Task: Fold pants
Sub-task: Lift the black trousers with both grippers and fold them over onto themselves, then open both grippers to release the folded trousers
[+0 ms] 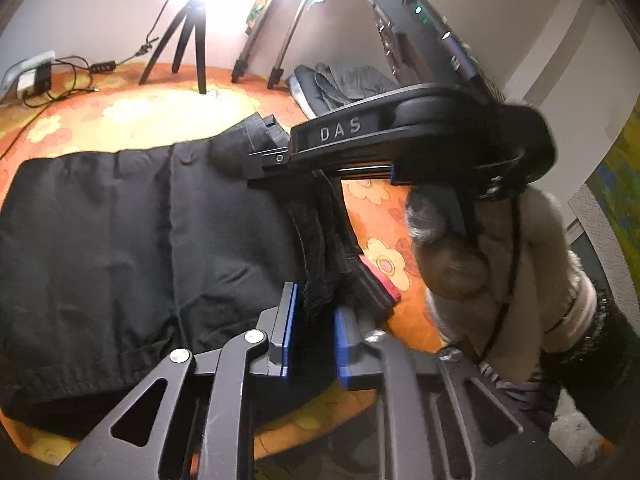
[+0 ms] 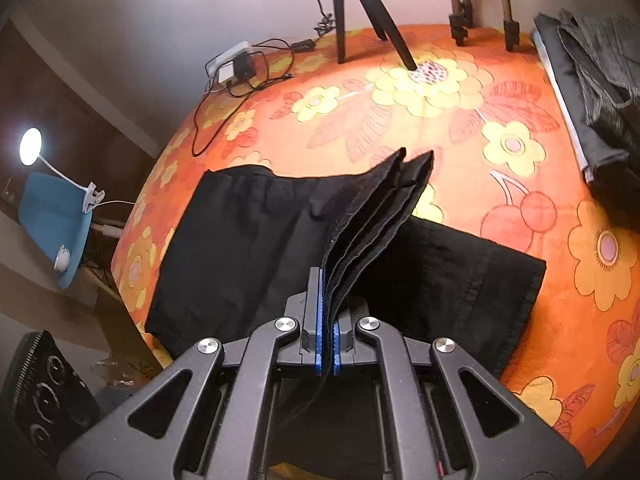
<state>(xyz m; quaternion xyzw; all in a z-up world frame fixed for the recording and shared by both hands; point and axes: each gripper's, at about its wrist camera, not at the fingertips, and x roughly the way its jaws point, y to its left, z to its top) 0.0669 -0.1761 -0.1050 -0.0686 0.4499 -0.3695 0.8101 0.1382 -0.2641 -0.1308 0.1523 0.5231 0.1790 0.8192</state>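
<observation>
Left wrist view: my left gripper (image 1: 314, 330) has its jaws parted, a dark fold of the pants (image 1: 120, 232) hanging loose between the blue pads (image 1: 290, 312). The pants lie spread on the orange flowered cloth (image 1: 168, 108).

Right wrist view: my right gripper (image 2: 327, 344) is clenched on the pants (image 2: 248, 240), pinching stacked hem layers that stand up above the rest lying flat on the cloth.

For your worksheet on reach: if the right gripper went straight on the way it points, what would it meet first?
Probably the black pants: the right gripper already clamps their stacked hems, and more pants lie on the floral cover ahead.
</observation>
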